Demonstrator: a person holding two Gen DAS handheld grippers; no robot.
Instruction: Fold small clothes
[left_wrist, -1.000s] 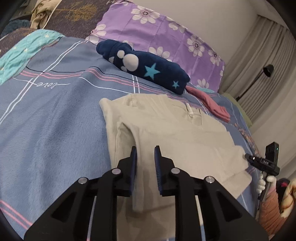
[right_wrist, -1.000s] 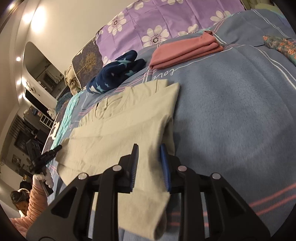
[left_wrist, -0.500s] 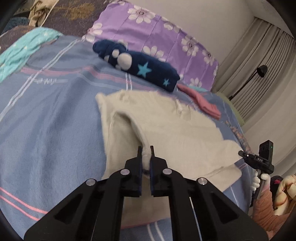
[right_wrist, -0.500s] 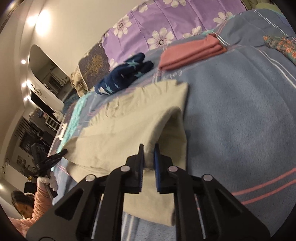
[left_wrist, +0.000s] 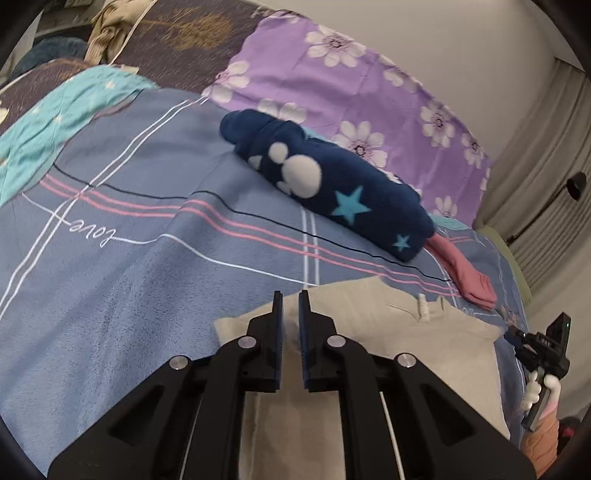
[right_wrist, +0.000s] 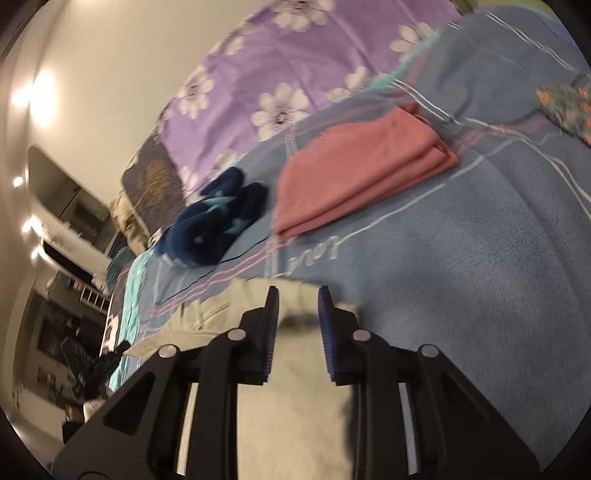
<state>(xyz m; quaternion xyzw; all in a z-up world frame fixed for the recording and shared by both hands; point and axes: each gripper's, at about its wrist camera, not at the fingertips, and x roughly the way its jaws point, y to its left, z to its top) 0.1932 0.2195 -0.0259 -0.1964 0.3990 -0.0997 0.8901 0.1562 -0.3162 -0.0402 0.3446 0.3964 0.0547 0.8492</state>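
Note:
A beige small garment (left_wrist: 424, 354) lies on the blue striped bedspread (left_wrist: 129, 280). My left gripper (left_wrist: 290, 302) stands over its left part with the jaws a narrow gap apart; beige cloth shows between them. It is not clear whether the pads still pinch the cloth. In the right wrist view my right gripper (right_wrist: 297, 299) is open over the garment (right_wrist: 291, 417), with its near edge between the fingers. The view is blurred by motion.
A rolled navy star-print garment (left_wrist: 328, 188) and a folded pink stack (right_wrist: 354, 166) lie beyond the beige garment. Purple flowered pillows (left_wrist: 351, 74) line the headboard. A teal cloth (left_wrist: 55, 118) lies far left. The other gripper (left_wrist: 543, 354) shows at the right.
Both grippers closed on the folded sides of the beige garment and carried them forward toward the collar. The right gripper has now opened; the left jaws have parted slightly.

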